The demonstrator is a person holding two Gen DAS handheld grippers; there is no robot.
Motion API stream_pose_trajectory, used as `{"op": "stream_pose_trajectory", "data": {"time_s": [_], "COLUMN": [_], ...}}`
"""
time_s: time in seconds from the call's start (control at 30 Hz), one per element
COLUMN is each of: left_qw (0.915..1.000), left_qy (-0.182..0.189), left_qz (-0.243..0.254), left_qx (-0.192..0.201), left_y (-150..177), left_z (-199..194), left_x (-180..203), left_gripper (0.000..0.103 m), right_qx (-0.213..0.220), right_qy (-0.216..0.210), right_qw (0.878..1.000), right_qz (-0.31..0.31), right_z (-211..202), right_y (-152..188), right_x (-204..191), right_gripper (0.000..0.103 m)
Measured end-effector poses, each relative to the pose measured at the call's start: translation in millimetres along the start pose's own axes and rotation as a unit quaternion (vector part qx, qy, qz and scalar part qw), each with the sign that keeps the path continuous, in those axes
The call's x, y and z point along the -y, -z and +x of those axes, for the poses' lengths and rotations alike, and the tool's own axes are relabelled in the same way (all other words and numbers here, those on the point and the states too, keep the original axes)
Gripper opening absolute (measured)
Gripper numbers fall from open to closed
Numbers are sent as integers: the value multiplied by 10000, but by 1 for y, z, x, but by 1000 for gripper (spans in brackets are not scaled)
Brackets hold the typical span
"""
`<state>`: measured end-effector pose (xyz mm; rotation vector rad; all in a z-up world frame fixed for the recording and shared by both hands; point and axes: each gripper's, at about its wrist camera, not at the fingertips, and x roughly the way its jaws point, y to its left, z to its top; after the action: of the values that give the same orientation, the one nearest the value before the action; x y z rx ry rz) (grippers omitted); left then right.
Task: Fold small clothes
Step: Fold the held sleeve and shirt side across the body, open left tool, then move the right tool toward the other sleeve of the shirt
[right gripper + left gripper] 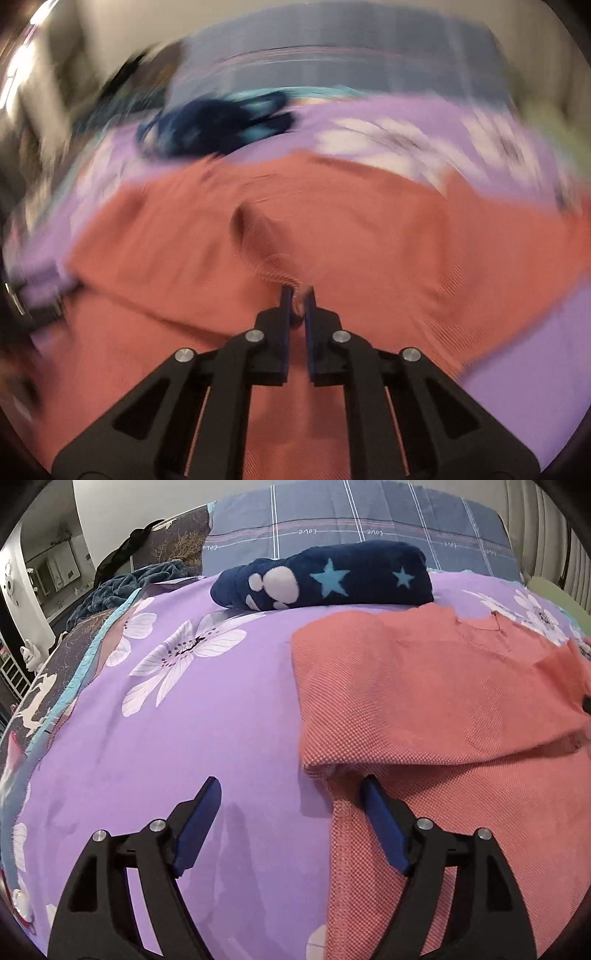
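Observation:
A salmon-pink knit garment (424,701) lies partly folded on the purple flowered bedspread (221,720). My left gripper (291,790) is open, low over the spread at the garment's left edge; its right finger (380,823) rests against the cloth, its left finger over bare spread. In the blurred right wrist view my right gripper (298,295) is shut on a pinched ridge of the pink garment (332,229) and lifts it into a fold.
A folded navy fleece with stars and paw prints (325,578) lies at the far side of the spread, also in the right wrist view (210,129). Grey plaid pillows (351,520) lie behind it. A teal blanket (122,587) is heaped at the left.

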<state>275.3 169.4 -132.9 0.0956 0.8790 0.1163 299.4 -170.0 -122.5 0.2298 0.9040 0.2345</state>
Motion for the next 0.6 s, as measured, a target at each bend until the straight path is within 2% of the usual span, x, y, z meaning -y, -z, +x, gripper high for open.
{"op": "stream_pose_trajectory", "data": {"time_s": [0.07,0.17,0.23,0.3,0.37,0.43,0.47,0.5,0.53,0.57,0.6], "left_qw": [9999,9996,9992,9990,9991,9991,9991,9990,9989,9988,9986], "left_qy": [83,226,296,324,306,300,304,318,334,358,383], "left_qz": [-71,-192,-259,-296,-301,-299,-303,-315,-326,-341,-363], "left_qx": [19,33,21,19,38,56,64,74,76,73,69], "left_y": [0,-1,0,1,2,2,3,3,3,3,3], "left_z": [2,3,5,6,6,7,7,7,7,8,8], "left_x": [1,-4,-5,-5,-5,-5,-5,-5,-6,-7,-8], "left_gripper": [79,79,79,79,80,80,80,80,80,80,80], "right_qx": [-305,-316,-225,-67,-83,-316,-434,-416,-308,-245,-202], "right_qy": [-161,-407,-559,-703,-693,-643,-550,-413,-210,-51,-92], "right_qw": [9980,9957,9959,9966,9975,9974,9975,9982,9993,9996,9997], "right_qz": [533,765,681,418,109,35,72,83,26,-115,-124], "right_z": [2,-2,-5,-4,9,29,41,45,46,45,41], "right_y": [6,8,3,-4,-14,-20,-21,-22,-22,-24,-24], "right_x": [30,46,40,26,8,-2,-5,-7,-11,-19,-22], "right_gripper": [12,12,25,46,48,48,48,38,17,7,5]}}
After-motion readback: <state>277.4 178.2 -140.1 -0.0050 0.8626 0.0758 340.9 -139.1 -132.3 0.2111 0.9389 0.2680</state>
